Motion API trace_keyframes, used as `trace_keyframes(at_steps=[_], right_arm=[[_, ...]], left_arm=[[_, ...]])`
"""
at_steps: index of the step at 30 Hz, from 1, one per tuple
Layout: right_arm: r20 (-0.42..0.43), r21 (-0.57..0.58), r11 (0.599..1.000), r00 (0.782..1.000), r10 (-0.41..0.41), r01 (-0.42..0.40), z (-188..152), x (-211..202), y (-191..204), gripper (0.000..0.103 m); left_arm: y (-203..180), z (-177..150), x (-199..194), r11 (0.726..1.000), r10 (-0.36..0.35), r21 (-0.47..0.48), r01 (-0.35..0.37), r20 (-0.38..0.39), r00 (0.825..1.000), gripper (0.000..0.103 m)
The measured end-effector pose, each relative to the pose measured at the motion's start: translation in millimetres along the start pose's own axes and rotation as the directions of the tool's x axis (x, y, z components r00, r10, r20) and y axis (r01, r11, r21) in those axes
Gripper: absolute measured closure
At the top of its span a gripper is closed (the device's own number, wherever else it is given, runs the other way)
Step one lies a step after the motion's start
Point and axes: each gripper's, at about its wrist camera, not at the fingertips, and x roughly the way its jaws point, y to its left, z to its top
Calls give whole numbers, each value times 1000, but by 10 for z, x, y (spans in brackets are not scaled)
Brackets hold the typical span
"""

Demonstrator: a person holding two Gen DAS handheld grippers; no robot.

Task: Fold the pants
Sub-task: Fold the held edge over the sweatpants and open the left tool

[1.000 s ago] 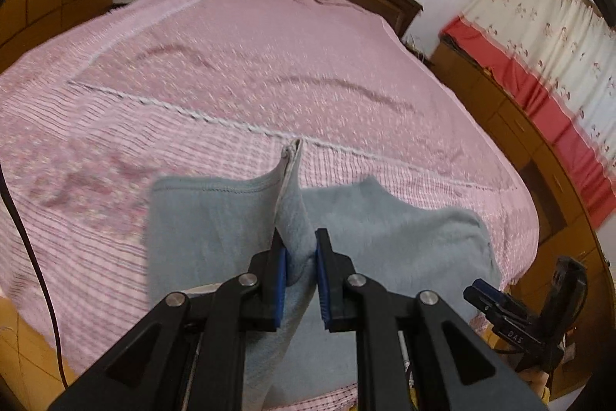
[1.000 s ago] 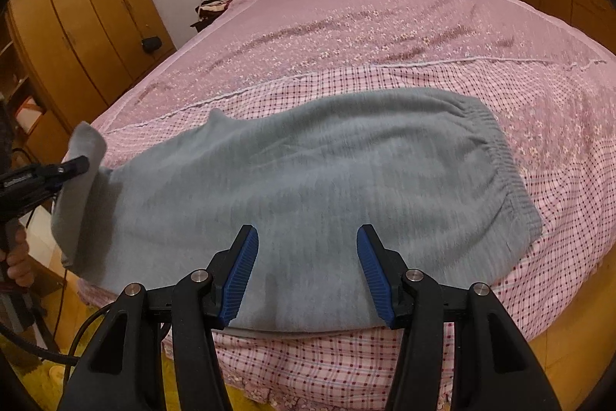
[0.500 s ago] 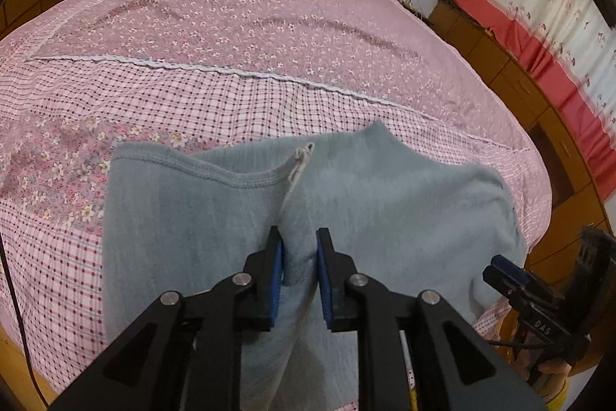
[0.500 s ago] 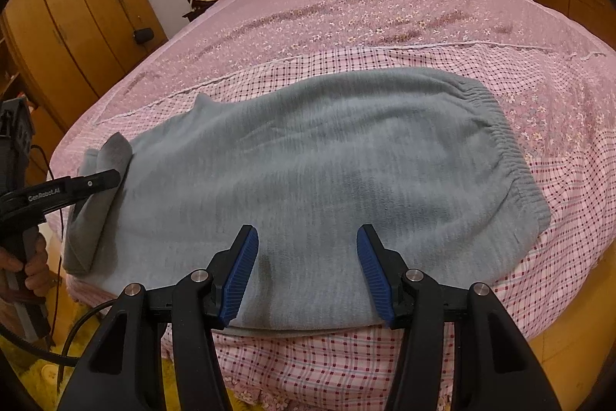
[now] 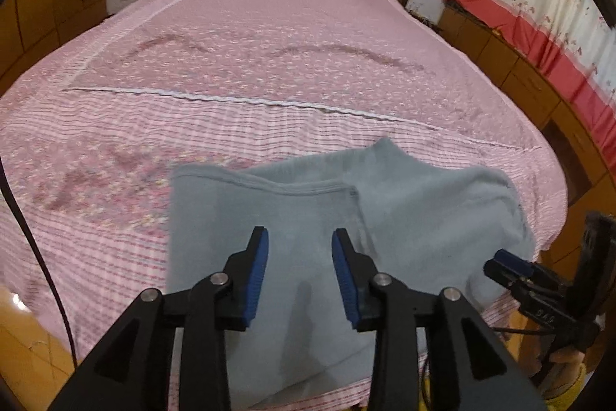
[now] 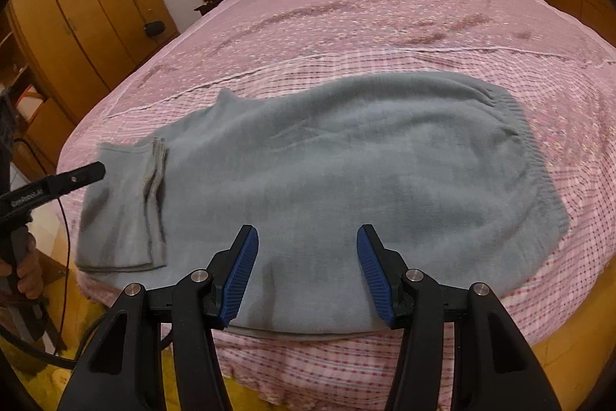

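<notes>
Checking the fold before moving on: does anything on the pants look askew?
The folded-over leg end of the grey pants lies skewed, not square with the layer beneath. Nothing else stands out.

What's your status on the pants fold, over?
Left gripper just opened, nothing between jaws. Right gripper open, empty. Grey pants on the bed, leg end folded over. Nothing obstructing.
</notes>
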Motion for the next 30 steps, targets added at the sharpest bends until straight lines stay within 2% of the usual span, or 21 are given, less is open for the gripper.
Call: trace_keyframes(at_steps=[8,12,16,19,26,30], right_arm=[[-17,-52,997,998,54,-55,101,73,271,48],[-49,-83,992,995,89,-93,141,165,444,48],[-89,-114,983,987,132,-142,168,271,625,48],[-117,-135,975,980,162,-177,191,352,769,48],[-178,-154,959,962,208,-236,256,523,1031,48],[-207,-155,955,954,218,-252,267,634,1145,48]], left_arm=[[317,-70,-70,995,70,-68,-70,-9,998,67],[432,-110,-133,988,138,-70,-137,5,990,57],[519,-178,-155,982,176,-69,-175,4,984,55],[571,-221,-123,980,184,-75,-185,-10,983,54],[641,-283,-74,979,180,-93,-181,-17,984,43],[678,-303,-38,982,155,-108,-157,-23,988,42]])
